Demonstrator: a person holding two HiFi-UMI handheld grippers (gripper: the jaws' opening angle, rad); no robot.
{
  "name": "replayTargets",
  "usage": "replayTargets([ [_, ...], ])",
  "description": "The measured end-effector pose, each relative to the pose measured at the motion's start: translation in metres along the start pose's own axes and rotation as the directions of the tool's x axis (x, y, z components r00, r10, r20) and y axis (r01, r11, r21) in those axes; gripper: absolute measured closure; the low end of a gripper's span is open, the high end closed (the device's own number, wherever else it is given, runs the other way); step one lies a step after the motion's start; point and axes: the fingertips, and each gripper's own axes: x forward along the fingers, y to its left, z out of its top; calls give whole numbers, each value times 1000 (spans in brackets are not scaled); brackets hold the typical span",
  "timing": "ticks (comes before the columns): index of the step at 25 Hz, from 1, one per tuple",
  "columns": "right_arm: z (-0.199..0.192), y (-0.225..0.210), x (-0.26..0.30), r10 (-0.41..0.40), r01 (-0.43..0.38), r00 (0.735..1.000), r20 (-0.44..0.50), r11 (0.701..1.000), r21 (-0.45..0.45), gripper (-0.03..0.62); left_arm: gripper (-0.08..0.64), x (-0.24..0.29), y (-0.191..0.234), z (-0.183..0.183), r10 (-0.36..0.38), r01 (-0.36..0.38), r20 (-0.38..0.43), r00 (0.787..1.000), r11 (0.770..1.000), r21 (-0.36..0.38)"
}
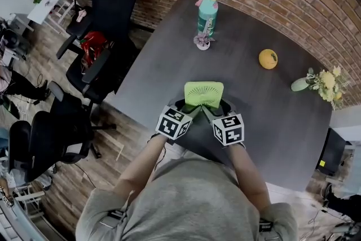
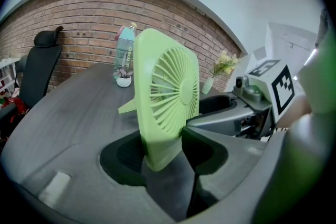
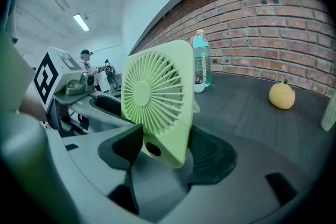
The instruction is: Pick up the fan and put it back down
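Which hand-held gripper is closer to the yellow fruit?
Right. The right hand-held gripper grips the fan on the side nearer the yellow fruit; the left hand-held gripper grips its far side.

No legible wording anywhere — bottle [image 1: 207,15] label print too small and blurred
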Motion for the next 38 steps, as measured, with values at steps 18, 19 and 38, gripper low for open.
replayTargets([
  [18,-26,-16,30,-5,6,996,-86,1000,14,314,356,32,16,-22,13,-14,-68,998,1000,-18],
  [19,-25,-17,30,-6,7,996,-84,1000,12,314,356,33,17,-22,14,-15,-69,998,1000,-19],
  [38,-24,-23,34,-23,26,998,-64,999,47,314,331,34,24,-20,58,-60,-36,998,997,-48],
])
